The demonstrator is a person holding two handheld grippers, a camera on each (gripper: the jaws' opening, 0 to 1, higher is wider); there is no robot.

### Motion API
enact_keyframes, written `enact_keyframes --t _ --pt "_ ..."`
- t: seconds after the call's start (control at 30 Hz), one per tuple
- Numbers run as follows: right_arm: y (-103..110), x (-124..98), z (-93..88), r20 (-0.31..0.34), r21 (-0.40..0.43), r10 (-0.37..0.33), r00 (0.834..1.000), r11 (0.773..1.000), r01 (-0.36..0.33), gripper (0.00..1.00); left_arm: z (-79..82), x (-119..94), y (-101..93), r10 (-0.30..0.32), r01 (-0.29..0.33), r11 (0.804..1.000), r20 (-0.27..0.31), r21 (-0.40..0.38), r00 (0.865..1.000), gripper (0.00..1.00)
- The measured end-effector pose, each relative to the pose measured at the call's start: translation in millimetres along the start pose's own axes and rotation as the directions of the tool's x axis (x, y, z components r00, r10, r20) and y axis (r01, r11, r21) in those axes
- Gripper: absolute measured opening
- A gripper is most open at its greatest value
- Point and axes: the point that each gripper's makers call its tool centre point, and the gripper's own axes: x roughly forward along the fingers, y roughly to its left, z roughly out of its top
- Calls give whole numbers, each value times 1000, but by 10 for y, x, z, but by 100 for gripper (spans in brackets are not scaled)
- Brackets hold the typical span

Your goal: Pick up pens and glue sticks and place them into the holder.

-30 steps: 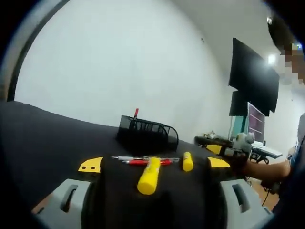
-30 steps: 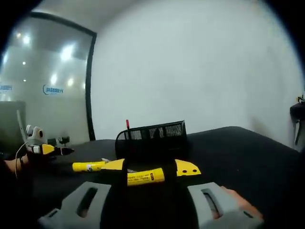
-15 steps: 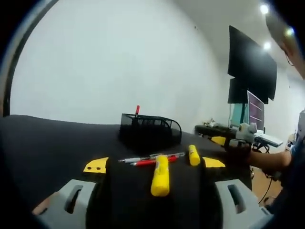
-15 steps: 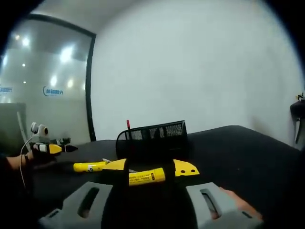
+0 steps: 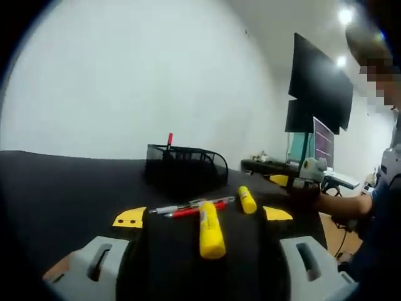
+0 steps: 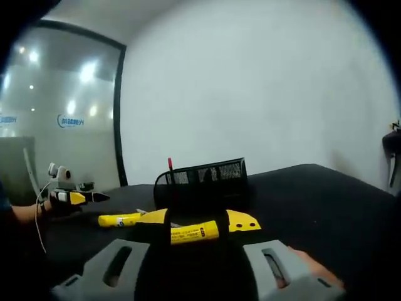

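A black mesh holder [image 5: 186, 169] [image 6: 203, 182] stands on the black table with a red pen [image 5: 169, 139] [image 6: 170, 164] upright in it. In front of it lie a red pen [image 5: 188, 212], a silver pen [image 5: 178, 206] and two yellow glue sticks, a long one [image 5: 210, 230] [image 6: 119, 220] and a short one [image 5: 246, 199] [image 6: 194, 233]. My left gripper [image 5: 203, 216] is open, its yellow tips either side of the long stick without touching it. My right gripper [image 6: 199, 219] is open around the short stick, also apart from it. Each gripper appears in the other's view [image 5: 301, 182] [image 6: 75, 196].
The black table [image 5: 56, 182] stretches wide to the left of the holder and behind it toward a white wall. A person's hand and sleeve [image 5: 351, 207] hold the right gripper. Dark monitors [image 5: 319, 94] hang at the far right.
The left gripper view has swung a little, so the long glue stick now lies more lengthwise. In the right gripper view the left gripper has edged right. The pens, sticks and holder have not moved.
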Motion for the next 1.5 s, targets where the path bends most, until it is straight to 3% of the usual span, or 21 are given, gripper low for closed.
enact_keyframes --t 0.17,0.37,0.77,0.87,1.13,1.33,1.5 --pt "11 -4 0 0 -1 3 1000 1000 -3 31 -124 -9 48 19 -19 1000 -20 12 1000 63" --pt "16 -8 1 -2 -2 6 1000 1000 -6 30 -187 -16 -15 1 1 999 -41 41 999 52" --pt "58 -34 25 13 10 18 1000 1000 -18 29 -332 20 -31 18 -6 994 -115 109 993 45" --pt "64 -34 24 12 9 20 1000 1000 -20 28 -381 30 -39 44 -25 992 -150 125 988 38" --pt "69 -33 27 14 14 26 1000 1000 -26 28 -418 65 -92 84 -62 990 -188 124 979 35" --pt "74 -29 25 13 15 31 999 999 -31 28 -509 112 -105 129 -82 975 -229 206 965 28" --pt "76 -25 19 9 13 34 999 999 -34 28 -533 170 -179 109 -49 971 -253 233 961 28"
